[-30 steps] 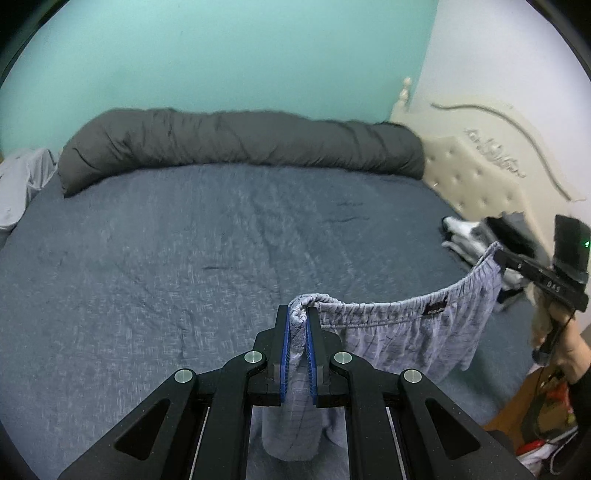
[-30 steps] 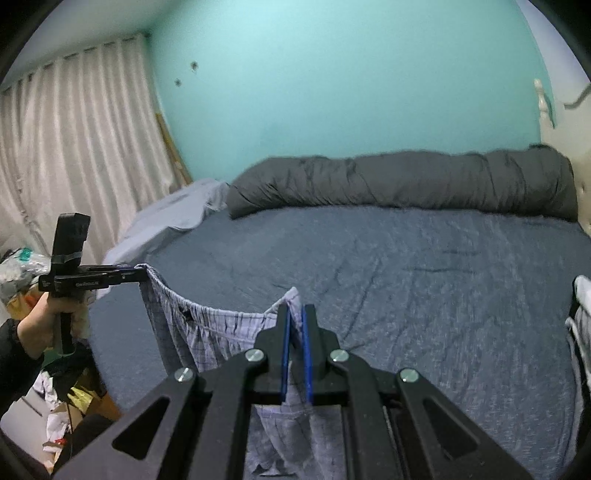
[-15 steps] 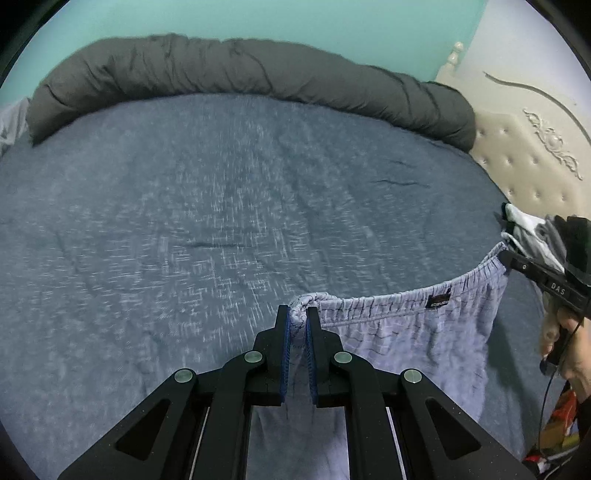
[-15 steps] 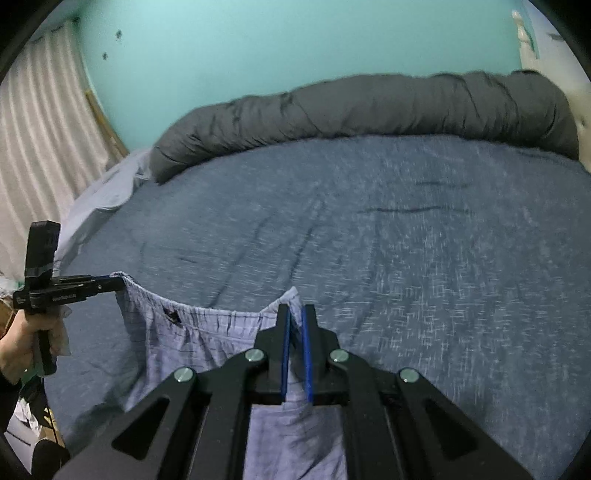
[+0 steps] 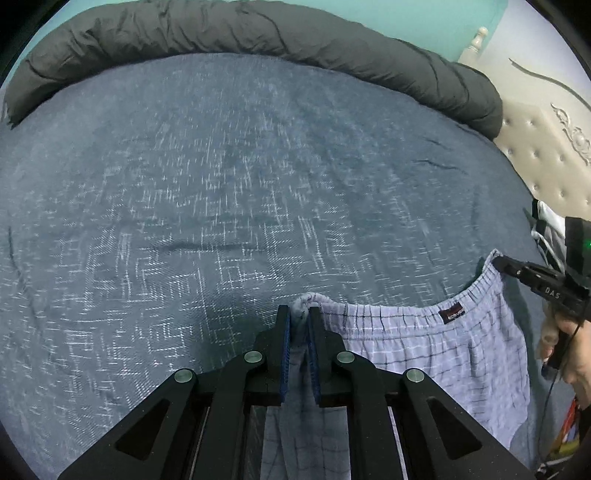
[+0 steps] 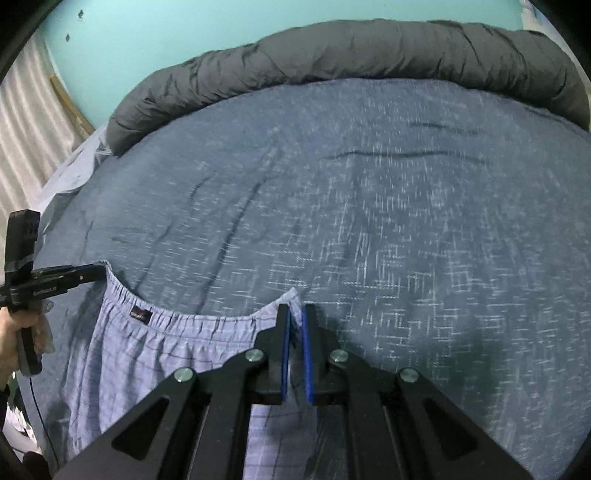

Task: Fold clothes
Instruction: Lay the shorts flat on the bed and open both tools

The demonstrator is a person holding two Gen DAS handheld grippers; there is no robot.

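Observation:
A pair of pale blue checked shorts (image 5: 406,332) (image 6: 166,350) hangs stretched by its elastic waistband between my two grippers, low over the bed. My left gripper (image 5: 299,314) is shut on the bunched left end of the waistband. My right gripper (image 6: 294,312) is shut on the other end, where a thin fold of cloth shows between the blue pads. Each view also catches the other gripper: the right gripper (image 5: 496,260) and the left gripper (image 6: 99,271), each held by a hand. The legs of the shorts drop out of sight behind the gripper bodies.
The blue-grey bedspread (image 5: 221,184) (image 6: 406,184) spreads wide and flat ahead. A rolled dark grey duvet (image 5: 258,29) (image 6: 369,48) lies along its far edge. There is a cream tufted headboard (image 5: 546,155) with a pile of clothes (image 5: 546,218) at the right and a curtain (image 6: 26,122) at the left.
Both grippers have come down and forward over the bed, tilting further downward, with the shorts still stretched between them. The shorts now hang close above the bedspread.

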